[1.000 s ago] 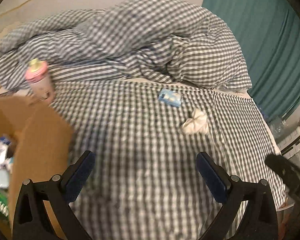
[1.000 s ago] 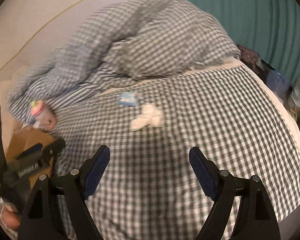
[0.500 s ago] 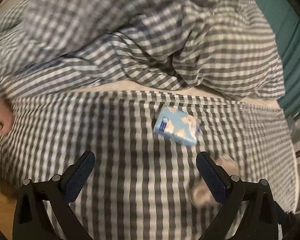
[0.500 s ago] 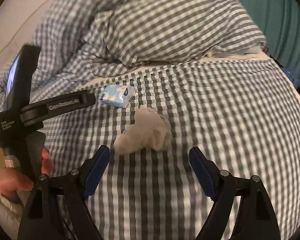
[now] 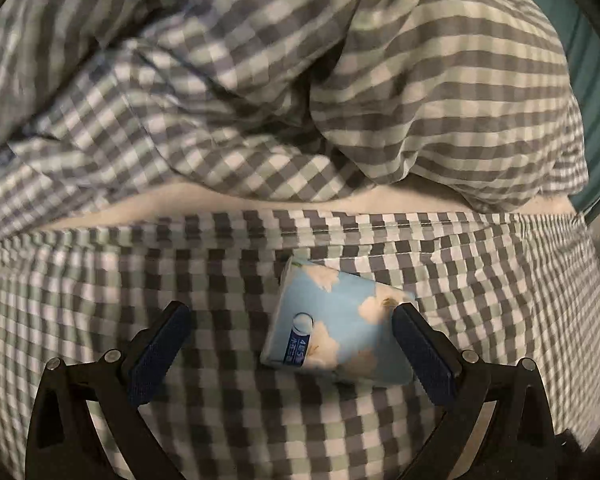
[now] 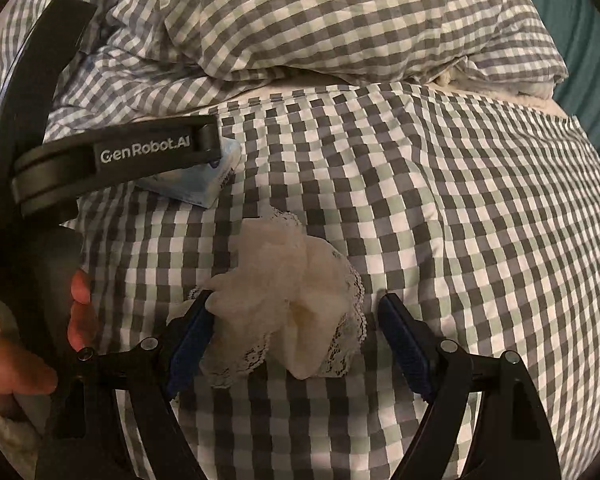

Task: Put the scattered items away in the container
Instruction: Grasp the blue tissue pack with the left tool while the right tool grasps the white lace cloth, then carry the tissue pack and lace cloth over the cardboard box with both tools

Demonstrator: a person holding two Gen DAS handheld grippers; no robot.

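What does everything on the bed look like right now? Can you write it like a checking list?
Surface: bed sheet, grey and white checks, soft and a bit wrinkled.
Job's things: blue tissue pack lying flat on the sheet; white lacy cloth bunched up near it. The container is not in view.
Clutter: checked duvet heaped behind, with a pillow.
Grippers: left gripper open, the pack between its fingers, against the right one; right gripper open around the cloth, left finger touching it.
Cables: nothing seen.
Surroundings: teal curtain at the right edge; a hand holding the left gripper.
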